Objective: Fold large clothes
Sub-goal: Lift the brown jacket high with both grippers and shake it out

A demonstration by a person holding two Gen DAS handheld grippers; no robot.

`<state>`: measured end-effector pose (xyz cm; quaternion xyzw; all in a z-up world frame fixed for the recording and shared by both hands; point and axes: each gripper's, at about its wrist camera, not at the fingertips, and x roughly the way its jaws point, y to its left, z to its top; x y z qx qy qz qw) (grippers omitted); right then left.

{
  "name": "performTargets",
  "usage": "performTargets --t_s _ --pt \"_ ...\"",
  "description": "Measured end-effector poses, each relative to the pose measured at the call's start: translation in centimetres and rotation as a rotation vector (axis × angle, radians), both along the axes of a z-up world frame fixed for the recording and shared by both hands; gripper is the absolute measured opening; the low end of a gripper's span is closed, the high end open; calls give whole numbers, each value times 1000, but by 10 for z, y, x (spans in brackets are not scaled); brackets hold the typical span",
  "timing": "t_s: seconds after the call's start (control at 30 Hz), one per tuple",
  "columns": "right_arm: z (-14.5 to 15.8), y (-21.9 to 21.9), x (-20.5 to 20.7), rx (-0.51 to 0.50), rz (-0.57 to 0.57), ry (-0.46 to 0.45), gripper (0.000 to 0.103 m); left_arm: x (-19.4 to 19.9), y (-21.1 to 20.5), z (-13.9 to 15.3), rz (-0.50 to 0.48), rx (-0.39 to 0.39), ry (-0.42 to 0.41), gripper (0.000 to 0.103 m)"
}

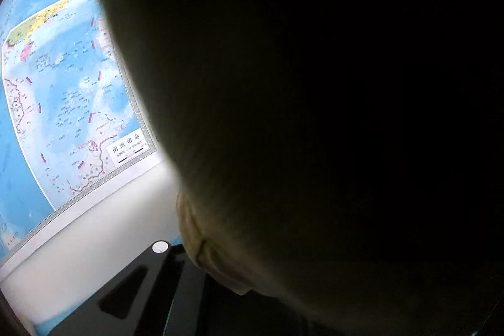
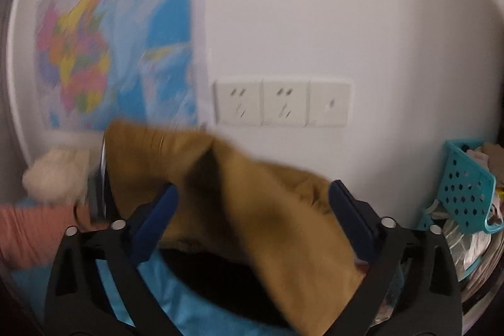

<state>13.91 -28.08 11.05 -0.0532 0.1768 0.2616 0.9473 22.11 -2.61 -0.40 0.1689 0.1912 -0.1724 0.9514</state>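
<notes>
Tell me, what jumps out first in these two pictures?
A mustard-brown garment fills the middle of the right wrist view, draped between the wide-open blue fingers of the right gripper. In the left wrist view the same cloth hangs so close to the lens that most of the picture is dark. Behind it, a bright blue wall map hangs on the white wall, and a turquoise basket sits at the far right.
</notes>
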Motion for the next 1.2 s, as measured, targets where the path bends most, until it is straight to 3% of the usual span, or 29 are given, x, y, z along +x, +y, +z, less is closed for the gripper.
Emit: performTargets --t_s 0.1,0.17,0.2,0.23,0.3,0.47,0.63,0.73,0.9,1.0,1.2 --pt "-35 23 -4 -225 -55 -44 97 3 7 8 -7 -12 14 6" --pt "-44 31 6 -286 -90 -64 85 4 7 9 -5 5 6 6" --pt "-44 31 12 -276 -88 -51 48 6 7 10 3 8 10 6" --pt "-41 29 23 -256 -84 -16 3 6 6 11 5 8 11 6" --pt "-30 18 38 -213 -128 36 3 7 3 19 14 5 8 6" --pt "47 -55 25 -42 -338 -53 3 1 -22 68 -5 -23 -69 6" --pt "151 -92 -22 28 -396 -225 3 -15 -53 161 -11 -145 -166 5" --pt "212 -96 -69 40 -382 -336 3 -35 -39 216 -16 -249 -212 5" --pt "279 -85 -158 27 -312 -500 3 -115 -15 280 2 -245 -406 5" --pt "299 -89 -201 54 -255 -517 3 -172 12 310 6 -254 -463 6" --pt "298 -84 -263 120 -100 -490 3 -302 47 342 100 -212 -599 6"
